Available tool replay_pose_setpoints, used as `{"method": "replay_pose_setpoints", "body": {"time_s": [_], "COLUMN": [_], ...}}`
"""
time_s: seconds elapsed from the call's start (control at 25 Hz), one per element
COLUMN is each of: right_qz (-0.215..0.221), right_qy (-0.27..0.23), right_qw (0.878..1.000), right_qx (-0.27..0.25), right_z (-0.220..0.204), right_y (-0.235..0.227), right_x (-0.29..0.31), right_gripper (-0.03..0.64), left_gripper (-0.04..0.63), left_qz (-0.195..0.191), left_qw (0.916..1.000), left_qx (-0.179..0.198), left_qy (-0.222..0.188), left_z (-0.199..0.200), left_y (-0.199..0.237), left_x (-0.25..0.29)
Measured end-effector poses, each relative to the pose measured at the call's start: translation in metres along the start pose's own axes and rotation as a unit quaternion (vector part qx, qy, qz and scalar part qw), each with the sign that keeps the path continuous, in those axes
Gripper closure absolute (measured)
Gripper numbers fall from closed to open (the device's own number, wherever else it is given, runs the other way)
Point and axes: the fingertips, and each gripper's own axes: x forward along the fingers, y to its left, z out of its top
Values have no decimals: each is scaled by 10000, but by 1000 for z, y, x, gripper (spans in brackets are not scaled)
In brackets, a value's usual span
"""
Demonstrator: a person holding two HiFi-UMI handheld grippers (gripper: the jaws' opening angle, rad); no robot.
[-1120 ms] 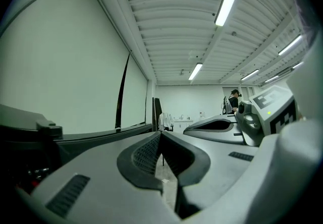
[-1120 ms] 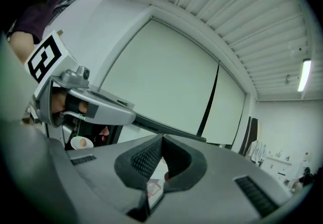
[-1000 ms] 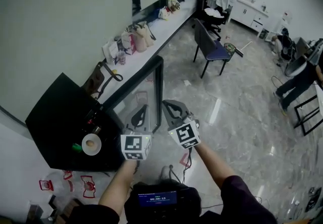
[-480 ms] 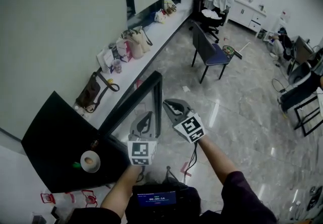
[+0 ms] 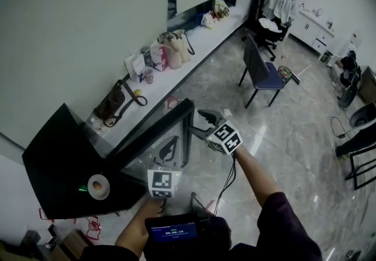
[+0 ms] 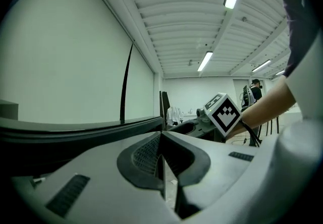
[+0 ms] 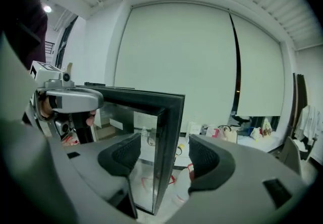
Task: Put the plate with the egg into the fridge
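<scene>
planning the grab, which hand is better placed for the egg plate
Left: the left tongs are shut, empty, nearer the plate on the fridge; the right tongs have just been opening, with the door edge between them.

Fridge (image 5: 56, 157): black, with a dark-framed glass door
Plate (image 5: 104, 193): white
Egg (image 5: 97, 185): tan
Floor (image 5: 294, 130): glossy grey marble
Chair (image 5: 267, 74): blue

The flat black top of the fridge (image 5: 56, 154) carries a white plate (image 5: 105, 193) with an egg (image 5: 97, 185) on it, close to one edge, and a small green object (image 5: 83, 188) just beside the plate. A long white ledge (image 5: 197, 42) along the wall holds a dark handbag (image 5: 113, 103), a cup (image 5: 148, 75), a beige bag (image 5: 178, 47) and further bags (image 5: 214, 12) at its far end. On the glossy grey tiled floor (image 5: 294, 130) stand a blue-seated chair (image 5: 264, 73) and an office chair (image 5: 275, 10) draped with white cloth.
</scene>
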Motion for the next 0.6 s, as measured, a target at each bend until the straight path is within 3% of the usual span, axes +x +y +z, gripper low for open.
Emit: {"method": "replay_pose_setpoints", "body": {"time_s": [0.28, 0.6], "right_qz": [760, 687], "right_qy": [10, -35], "right_qw": [9960, 9968], "right_qx": [-467, -410], "right_z": [5, 5], "right_y": [7, 11], "right_x": [18, 0], "right_gripper": [333, 333], "left_gripper": [586, 586], "left_qz": [537, 878], "left_qw": [9985, 9960], "left_qx": [-9, -39], "left_qy": [41, 166], "left_z": [-4, 1], "left_y": [2, -5], "left_x": [11, -6]}}
